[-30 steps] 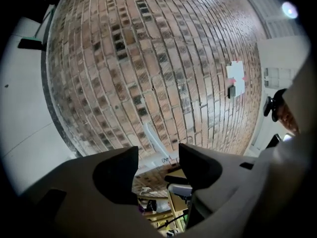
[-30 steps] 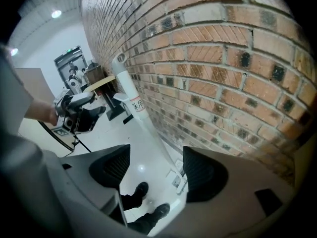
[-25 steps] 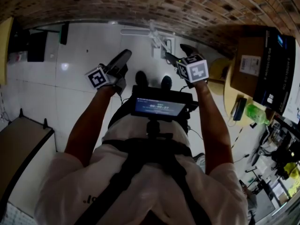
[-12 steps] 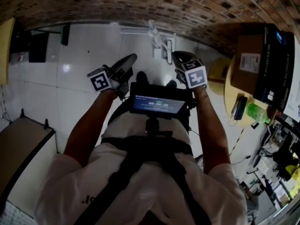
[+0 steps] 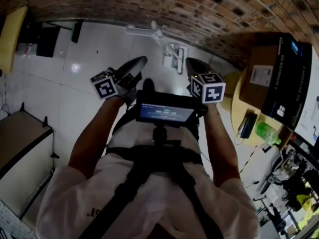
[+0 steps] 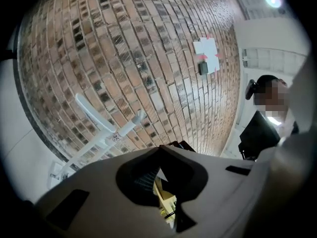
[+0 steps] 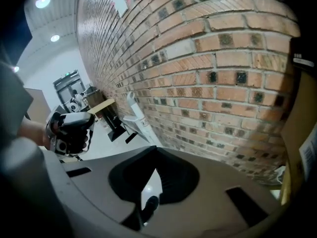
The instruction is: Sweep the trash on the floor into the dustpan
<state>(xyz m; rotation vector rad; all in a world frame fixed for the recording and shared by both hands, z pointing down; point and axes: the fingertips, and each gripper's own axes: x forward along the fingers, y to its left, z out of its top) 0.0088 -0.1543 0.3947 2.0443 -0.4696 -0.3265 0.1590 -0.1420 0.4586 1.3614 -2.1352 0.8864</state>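
A white long-handled broom and dustpan set (image 5: pixel 167 44) stands on the pale floor against the brick wall, ahead of my feet. Its handle (image 6: pixel 101 123) shows in the left gripper view and again as a white handle (image 7: pixel 137 117) in the right gripper view. No trash shows in any view. My left gripper (image 5: pixel 139 60) is held level toward the wall. Its jaws have just been closing and now meet (image 6: pixel 160 149) with nothing between them. My right gripper (image 5: pixel 192 62) tilts down, its jaws also just closed and empty (image 7: pixel 155 149). The left gripper (image 7: pixel 72 131) appears beside it.
A round wooden table (image 5: pixel 238 108) on the right carries a cardboard box (image 5: pixel 261 71), a black box (image 5: pixel 293 78) and a green bottle (image 5: pixel 267 132). A low cabinet (image 5: pixel 20 141) stands at the left. Another person (image 6: pixel 265 128) is by the wall's far end.
Both grippers' jaws have closed from open, nothing caught in them. Both hands have lifted a little, and the head view has shifted toward the wall.
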